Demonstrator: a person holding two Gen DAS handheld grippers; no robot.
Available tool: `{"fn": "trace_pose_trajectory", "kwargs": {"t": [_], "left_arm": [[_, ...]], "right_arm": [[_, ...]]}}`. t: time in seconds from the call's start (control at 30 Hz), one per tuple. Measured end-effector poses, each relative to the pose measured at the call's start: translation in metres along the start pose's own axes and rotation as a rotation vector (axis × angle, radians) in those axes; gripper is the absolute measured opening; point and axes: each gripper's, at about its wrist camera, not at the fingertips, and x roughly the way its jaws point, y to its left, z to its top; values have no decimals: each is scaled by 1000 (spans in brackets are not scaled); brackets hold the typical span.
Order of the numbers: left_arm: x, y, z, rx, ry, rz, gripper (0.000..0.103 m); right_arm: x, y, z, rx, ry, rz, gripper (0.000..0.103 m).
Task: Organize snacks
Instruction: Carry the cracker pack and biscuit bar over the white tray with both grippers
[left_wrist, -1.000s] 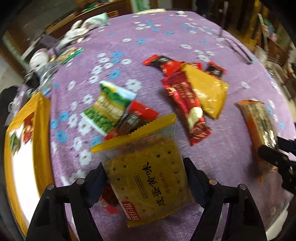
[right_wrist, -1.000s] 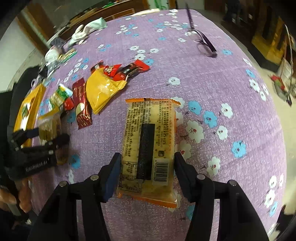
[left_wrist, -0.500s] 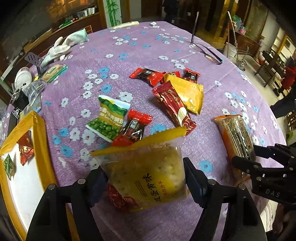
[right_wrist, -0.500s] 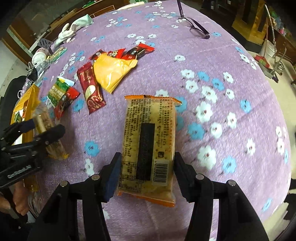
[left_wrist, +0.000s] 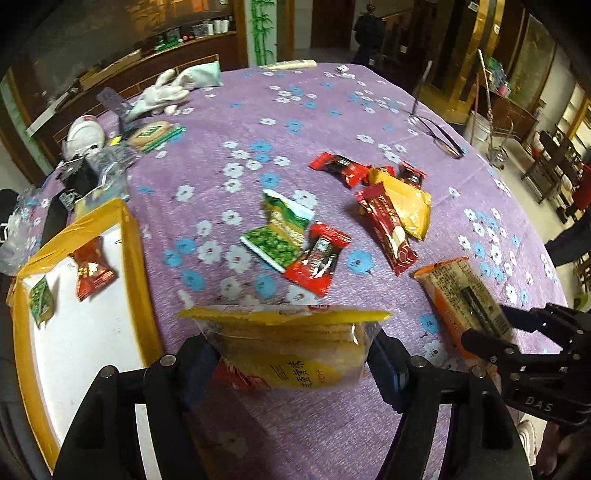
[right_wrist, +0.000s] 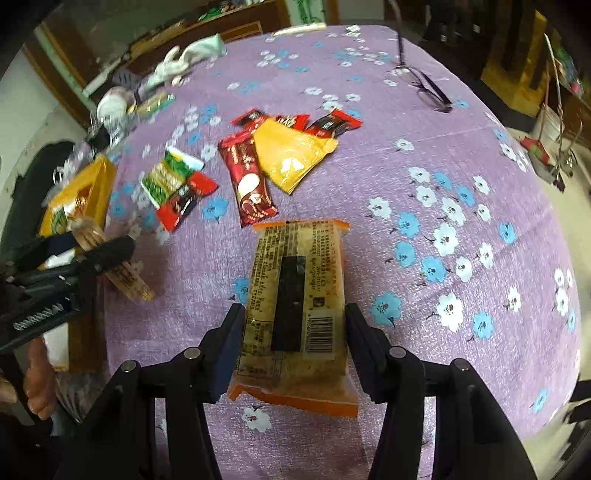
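Observation:
My left gripper (left_wrist: 291, 354) is shut on a yellow cracker pack (left_wrist: 291, 350) and holds it tilted above the purple tablecloth. My right gripper (right_wrist: 293, 339) is shut on an orange-edged cake pack (right_wrist: 295, 291), seen at the right of the left wrist view (left_wrist: 461, 295). Loose snacks lie mid-table: a green pea packet (left_wrist: 277, 232), a red packet (left_wrist: 317, 258), a dark red bar (left_wrist: 388, 229) and a yellow pouch (left_wrist: 406, 206). A yellow-rimmed tray (left_wrist: 133, 258) at the left holds two small packets (left_wrist: 90, 267).
Eyeglasses (left_wrist: 439, 136) lie at the far right of the table. White gloves (left_wrist: 166, 92), a cup (left_wrist: 85, 129) and clutter sit at the far left. The table edge falls off to the right (right_wrist: 561, 332).
My left gripper has lifted the cracker pack off the table and tipped it edge-on, pulling back. My right gripper has raised the cake pack slightly.

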Motion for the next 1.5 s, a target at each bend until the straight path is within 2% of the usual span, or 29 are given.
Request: {"fn": "trace_pose_trajectory", "kwargs": {"t": [0.13, 0.3, 0.43, 0.53, 0.7, 0.97, 1.2, 1.43, 1.5], "left_arm": [[-8, 9, -4, -29, -16, 8, 74], [-15, 22, -10, -65, -21, 19, 72], [-14, 31, -14, -89, -4, 13, 72], [-12, 32, -15, -90, 2, 7, 72], [-6, 27, -14, -78, 8, 18, 72], [-10, 30, -3, -101, -7, -7, 72], [-25, 44, 1, -137, -34, -13, 72], [-50, 75, -2, -206, -90, 8, 72], [-57, 86, -6, -225, -107, 34, 72]], "right_arm": [[16, 0, 0, 12, 93, -4, 54], [24, 10, 8, -9, 111, -67, 60], [32, 19, 13, -43, 127, -113, 59], [33, 22, 15, -52, 118, -121, 55], [31, 17, 16, -41, 98, -99, 55], [0, 1, 13, 7, -14, 8, 55], [-12, 19, 18, -38, -73, 64, 55], [-15, 45, 24, -118, -70, 92, 55], [-15, 58, 27, -152, -64, 96, 55]]}}
